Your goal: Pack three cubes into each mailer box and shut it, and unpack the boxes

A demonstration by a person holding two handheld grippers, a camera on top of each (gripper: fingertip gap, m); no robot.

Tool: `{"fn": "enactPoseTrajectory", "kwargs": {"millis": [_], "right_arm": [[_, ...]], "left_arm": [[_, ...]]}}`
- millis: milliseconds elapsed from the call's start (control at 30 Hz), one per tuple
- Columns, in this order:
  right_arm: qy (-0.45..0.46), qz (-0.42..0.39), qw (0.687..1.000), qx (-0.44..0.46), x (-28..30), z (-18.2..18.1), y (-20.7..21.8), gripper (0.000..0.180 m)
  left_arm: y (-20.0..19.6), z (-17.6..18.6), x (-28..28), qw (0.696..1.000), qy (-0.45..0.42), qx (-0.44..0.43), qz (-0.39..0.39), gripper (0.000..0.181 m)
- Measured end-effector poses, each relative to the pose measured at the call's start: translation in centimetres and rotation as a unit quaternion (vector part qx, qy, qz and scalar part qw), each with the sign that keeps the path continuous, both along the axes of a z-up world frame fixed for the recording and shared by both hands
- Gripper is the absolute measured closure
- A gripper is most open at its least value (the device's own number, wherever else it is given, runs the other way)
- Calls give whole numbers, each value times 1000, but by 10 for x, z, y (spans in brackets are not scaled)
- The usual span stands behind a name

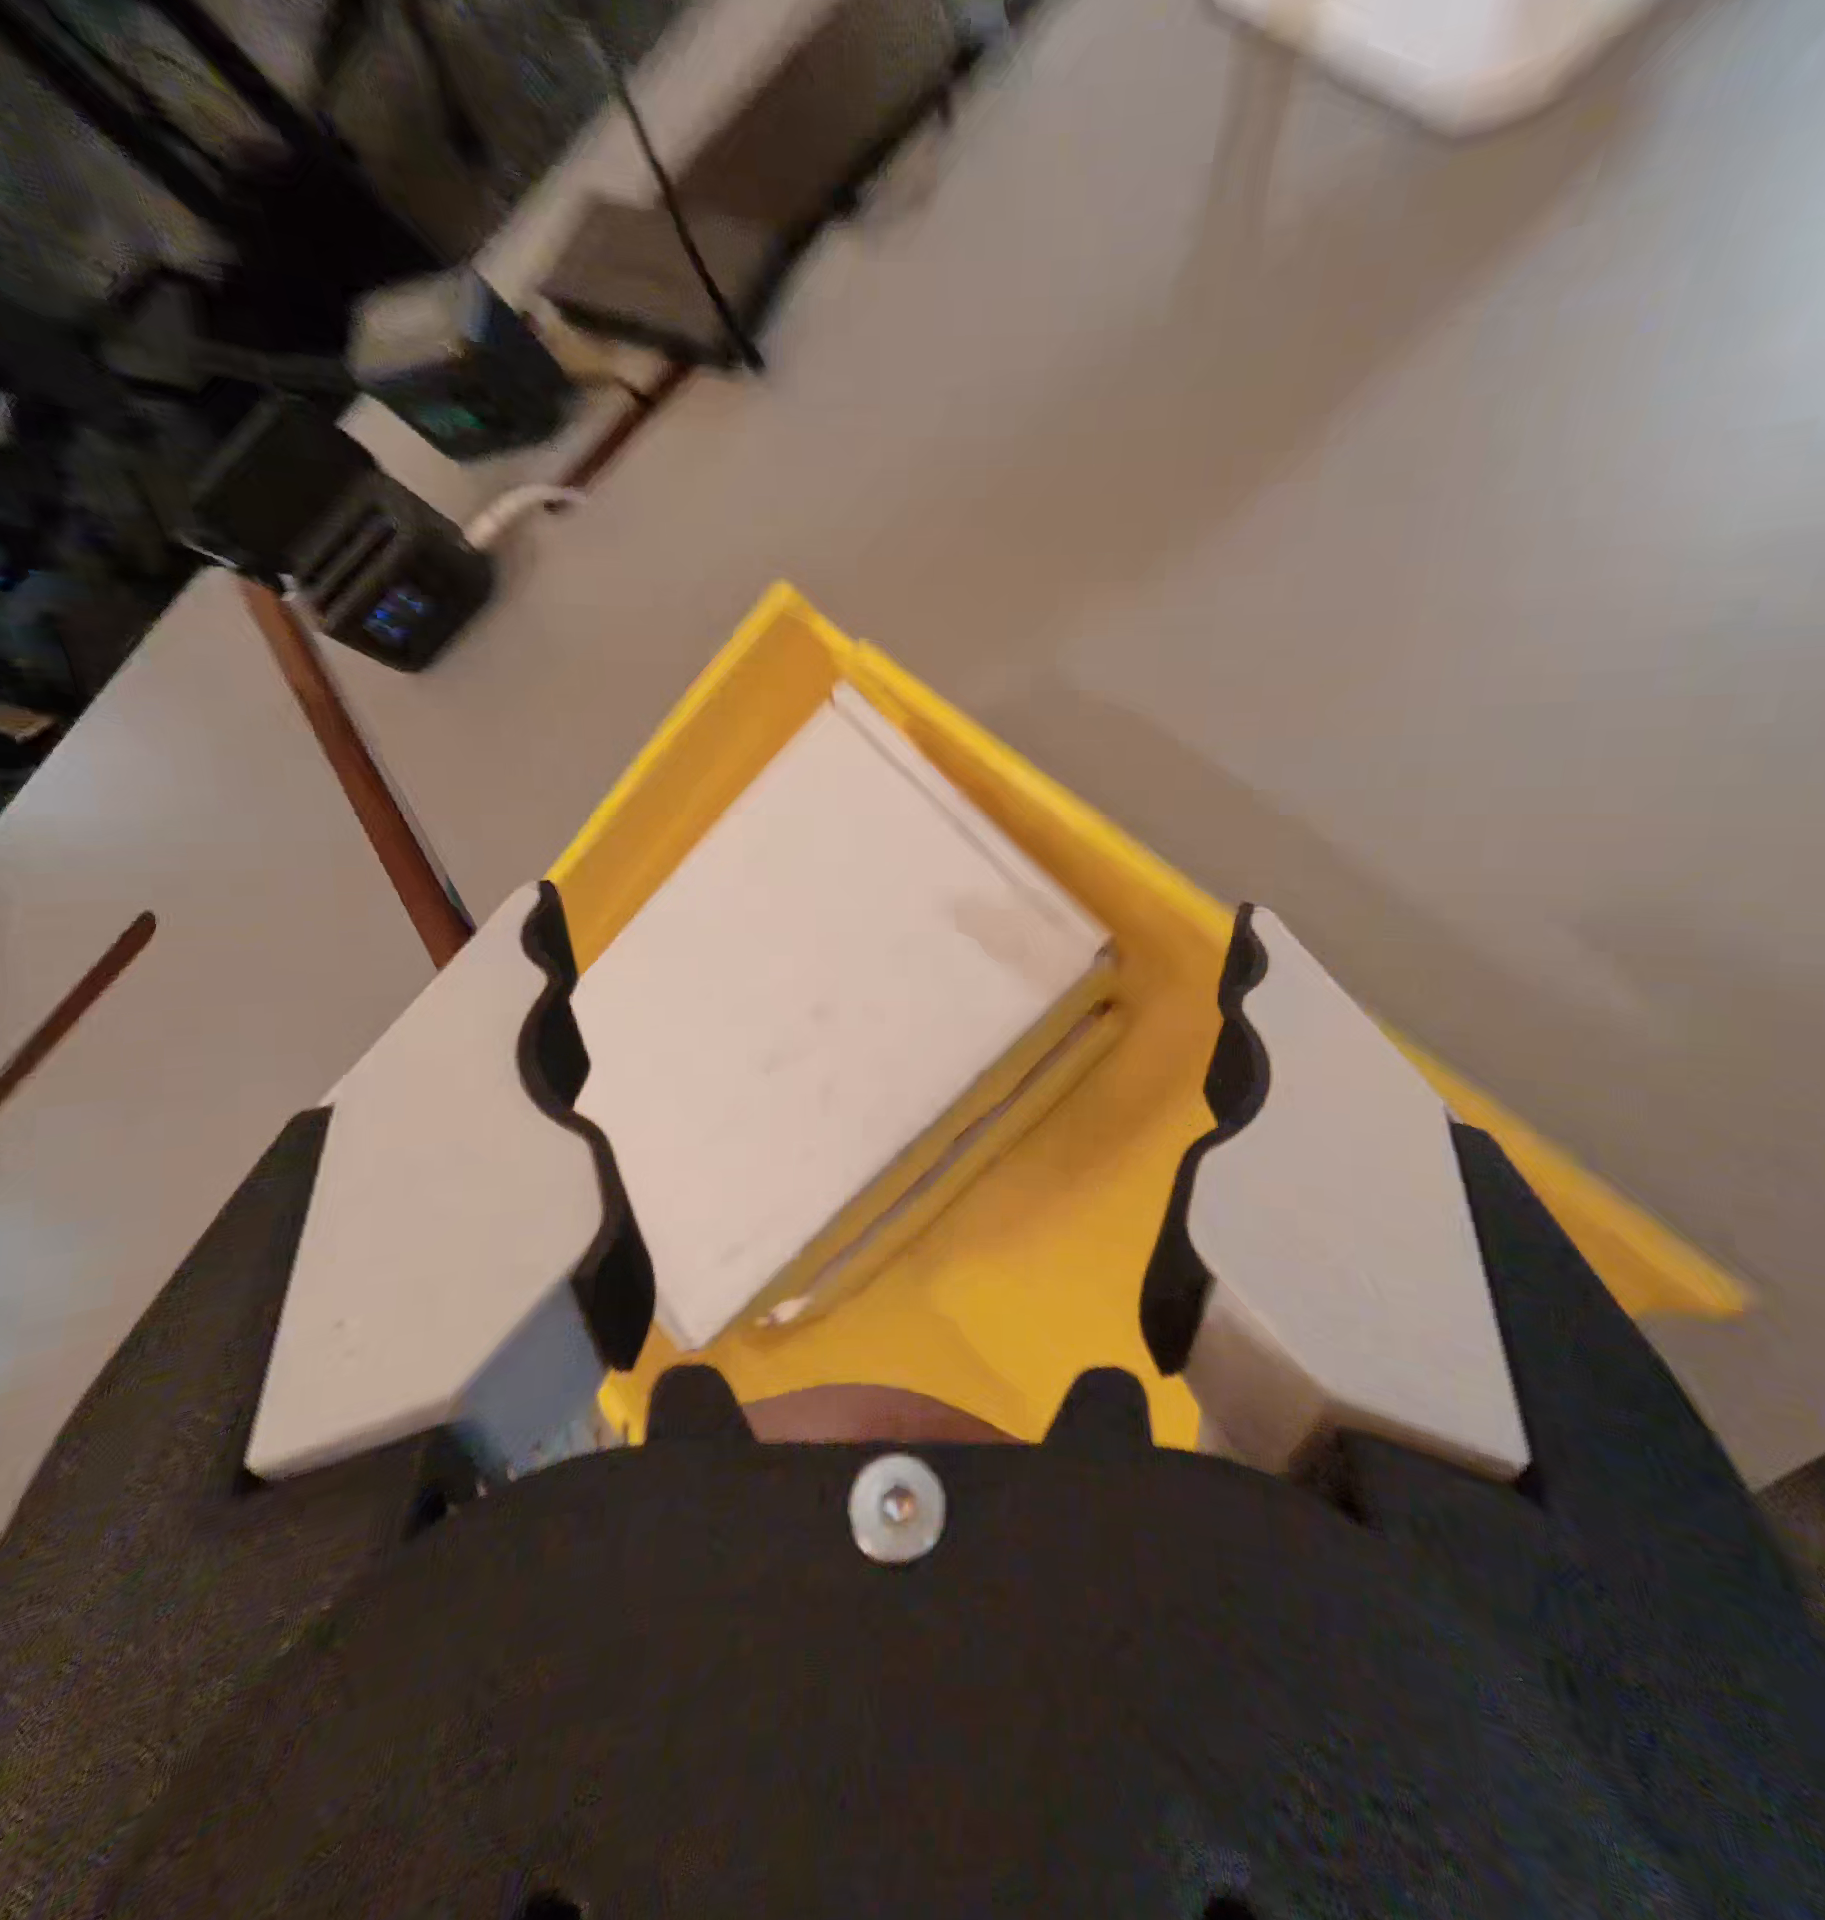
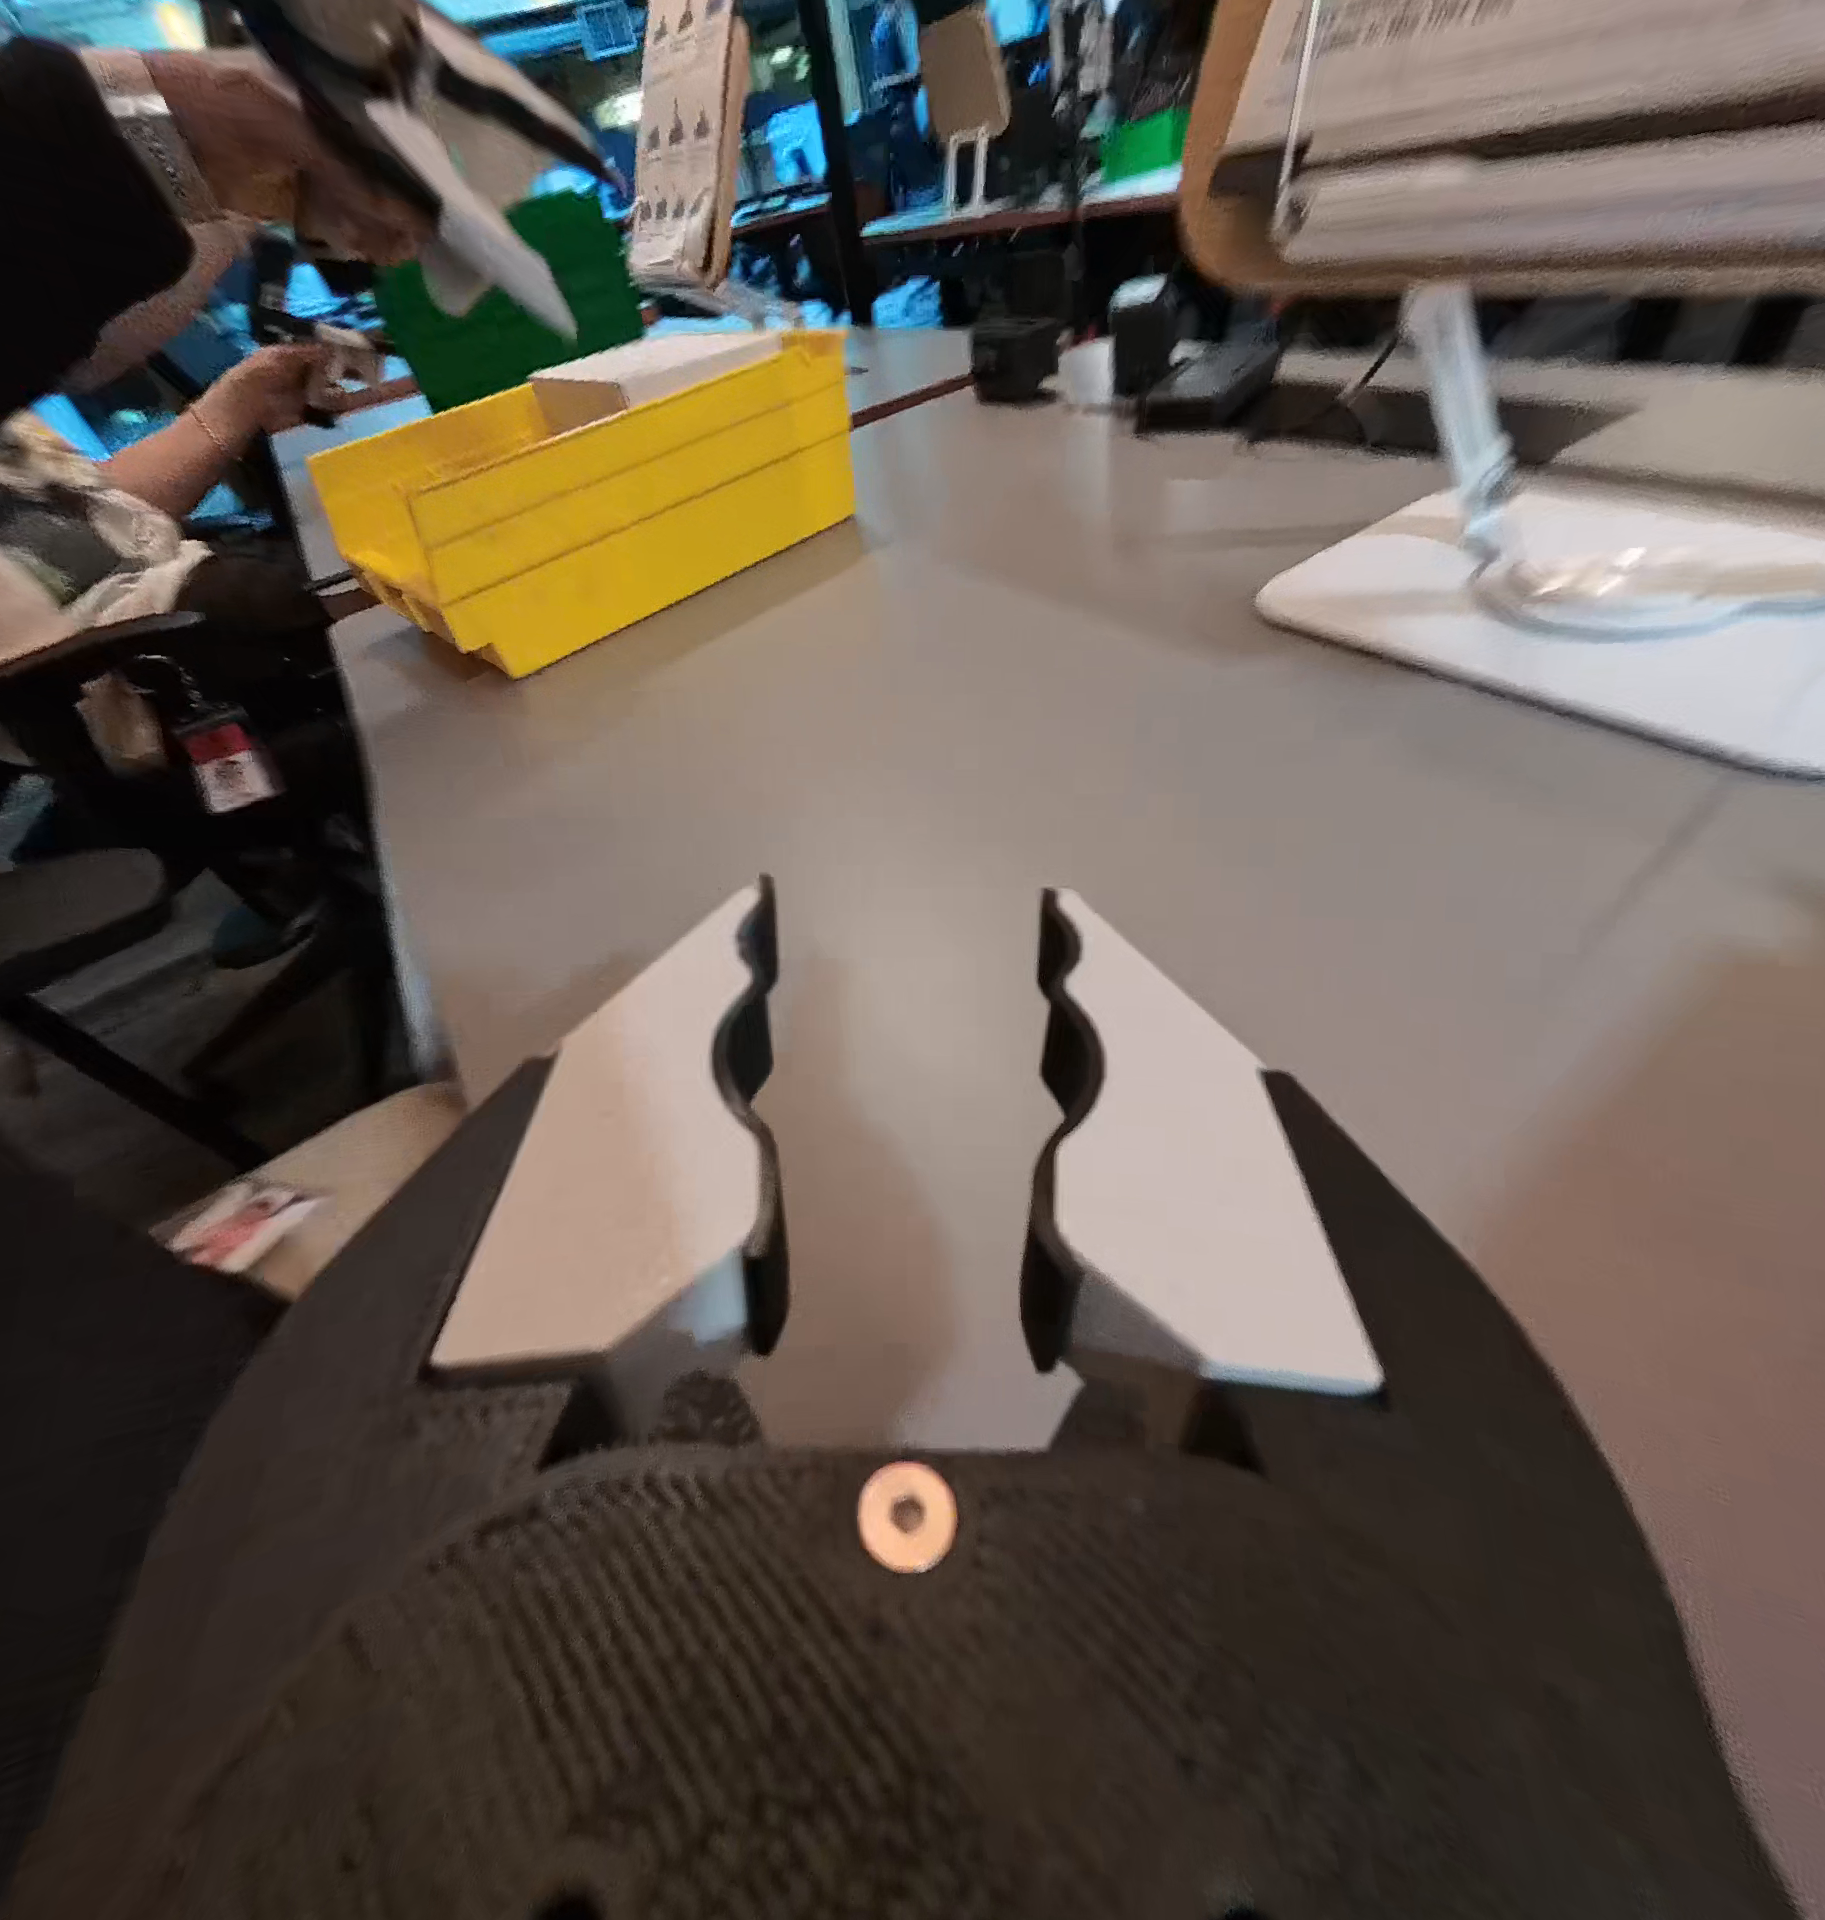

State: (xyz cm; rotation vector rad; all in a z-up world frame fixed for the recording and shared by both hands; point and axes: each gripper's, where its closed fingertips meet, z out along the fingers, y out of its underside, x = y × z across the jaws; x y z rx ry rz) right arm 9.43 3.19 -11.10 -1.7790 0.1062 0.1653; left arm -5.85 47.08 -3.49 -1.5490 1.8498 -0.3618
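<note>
Left gripper (image 1: 892, 914) wide, over white flat cardboard mailer box (image 1: 835, 997) in yellow plastic bin (image 1: 1178, 935) | right gripper (image 2: 903, 904) narrowly parted, empty; bin at 11 o'clock

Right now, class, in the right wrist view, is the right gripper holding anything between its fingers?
No. The right gripper is open, and only bare grey table shows between its fingers.

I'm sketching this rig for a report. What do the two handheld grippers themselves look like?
Both match. The left gripper and right gripper each have a rough, black, printed-looking body with a silver bolt and washer at its centre. Two flat pale grey fingers taper forward, with wavy black pads along their inner edges. No cables or sleeves show.
</note>
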Motion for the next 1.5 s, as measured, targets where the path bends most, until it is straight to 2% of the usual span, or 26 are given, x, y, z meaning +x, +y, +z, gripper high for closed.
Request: {"fn": "enactPoseTrajectory", "kwargs": {"millis": [67,167,233,267,433,567,733,1033,1167,1300,1333,1367,1433,1500], "right_arm": [[-54,-25,998,14,7,6,0,139],[-106,-46,993,2,14,3,1,147],[-125,-34,992,-1,10,2,0,177],[-133,-36,991,3,9,3,0,180],[-133,-53,990,1,12,0,2,175],[-121,-61,991,17,14,7,-1,170],[-78,-56,995,38,15,15,-4,168],[-48,-22,997,58,2,26,-14,166],[-47,-5,997,66,-7,33,-16,164],[-39,18,996,74,-17,39,-17,163],[-28,29,996,79,-21,42,-17,162],[-14,41,995,85,-27,45,-17,160],[6,59,994,91,-35,47,-19,157],[-2,58,994,93,-37,49,-22,155]], "left_arm": [[13,-28,-4,997,77,15,-24,65],[30,-52,0,986,150,56,-42,58],[44,-66,0,976,201,75,-46,32],[51,-75,-2,968,233,80,-43,23],[56,-108,-6,942,324,70,-59,21],[54,-101,-12,940,323,72,-88,31],[56,-86,-23,936,316,125,-89,50],[21,-31,-29,947,285,123,-78,53],[-19,3,-12,947,263,148,-108,54],[-93,30,25,944,232,160,-174,55],[-114,32,37,942,221,163,-195,75],[-135,36,54,940,189,177,-220,111],[-176,33,87,937,133,184,-264,130],[-220,2,104,934,141,124,-304,129]]}}
